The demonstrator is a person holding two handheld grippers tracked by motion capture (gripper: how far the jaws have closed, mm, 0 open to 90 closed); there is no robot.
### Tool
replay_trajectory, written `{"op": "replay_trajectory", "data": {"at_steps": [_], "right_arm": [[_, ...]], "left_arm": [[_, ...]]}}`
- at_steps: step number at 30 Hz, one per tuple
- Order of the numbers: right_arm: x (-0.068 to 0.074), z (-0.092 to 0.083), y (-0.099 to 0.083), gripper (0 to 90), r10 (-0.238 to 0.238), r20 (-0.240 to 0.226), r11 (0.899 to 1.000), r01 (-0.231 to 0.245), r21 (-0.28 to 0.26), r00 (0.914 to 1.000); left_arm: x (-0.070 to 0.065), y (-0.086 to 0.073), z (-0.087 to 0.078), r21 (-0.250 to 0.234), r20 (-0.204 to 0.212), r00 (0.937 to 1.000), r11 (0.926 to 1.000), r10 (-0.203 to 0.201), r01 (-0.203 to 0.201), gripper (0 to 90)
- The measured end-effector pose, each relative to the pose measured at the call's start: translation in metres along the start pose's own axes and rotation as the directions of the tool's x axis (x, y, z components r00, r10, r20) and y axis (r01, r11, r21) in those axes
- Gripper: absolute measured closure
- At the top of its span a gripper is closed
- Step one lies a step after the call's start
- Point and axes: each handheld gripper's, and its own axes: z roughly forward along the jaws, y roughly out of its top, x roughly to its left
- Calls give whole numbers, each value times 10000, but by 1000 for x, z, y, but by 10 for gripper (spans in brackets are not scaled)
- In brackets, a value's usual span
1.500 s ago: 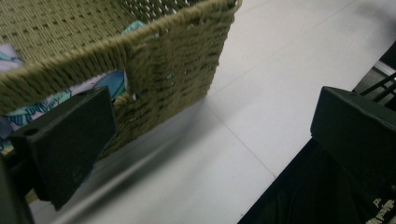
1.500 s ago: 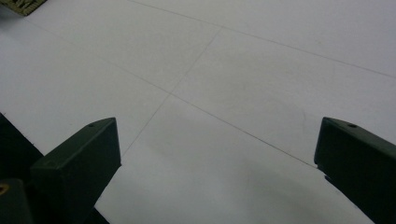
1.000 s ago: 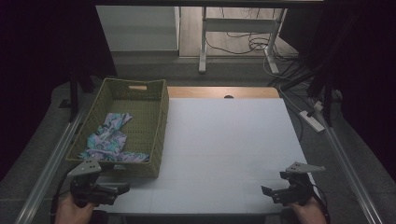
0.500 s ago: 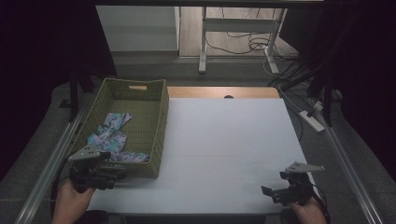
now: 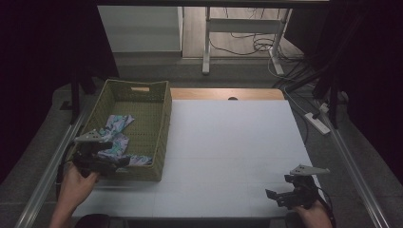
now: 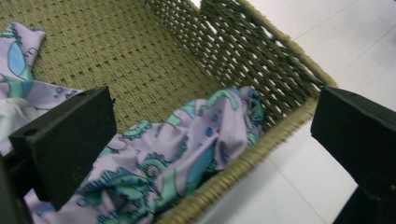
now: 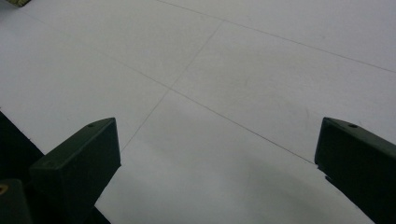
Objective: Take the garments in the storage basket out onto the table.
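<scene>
Lilac patterned cloth (image 6: 187, 154) lies in the woven basket (image 5: 161, 137), lower left; your left hand-held gripper (image 5: 116, 164) hovers released above it. Next, lower and clench.

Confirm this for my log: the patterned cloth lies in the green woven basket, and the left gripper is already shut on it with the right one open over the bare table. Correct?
Not quite. The left gripper is not shut on the patterned cloth: the left gripper view shows its jaws wide apart above it. The cloth does lie in the green woven basket, and the right gripper is open over the bare table.
</scene>
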Motion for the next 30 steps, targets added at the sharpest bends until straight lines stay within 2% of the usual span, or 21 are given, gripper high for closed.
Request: {"op": "replay_trajectory", "data": {"at_steps": [3,7,12,17,19,21,24,25,30], "right_arm": [[0,0,0,3,-28,-13,10000,28,22,10000],[0,1,0,3,-25,-10,10000,25,31,10000],[-1,1,0,3,-16,-44,10000,17,65,10000],[0,1,0,4,-55,-82,9999,56,124,10000],[0,1,0,4,-90,-82,9999,91,134,9999],[0,1,0,4,-90,-103,9999,91,127,9999],[0,1,0,4,-83,-131,9999,85,135,9999],[0,2,0,4,-92,-135,9999,93,138,9999],[0,2,0,4,-125,-161,9998,127,140,9998]], "left_arm": [[3,6,2,95,29,10000,9999,-59,59,0],[13,20,8,204,-292,9990,9992,-327,333,0],[23,31,15,346,-359,9979,9979,-539,551,0],[42,46,30,716,-469,9962,9945,-737,770,0],[45,48,33,807,-523,9958,9936,-753,794,0],[55,53,42,1075,-695,9946,9906,-776,848,1],[61,55,48,1229,-738,9937,9880,-848,934,2],[68,57,55,1478,-895,9918,9835,-914,1040,2],[85,59,68,1980,-1323,9848,9705,-1124,1374,6]]}}
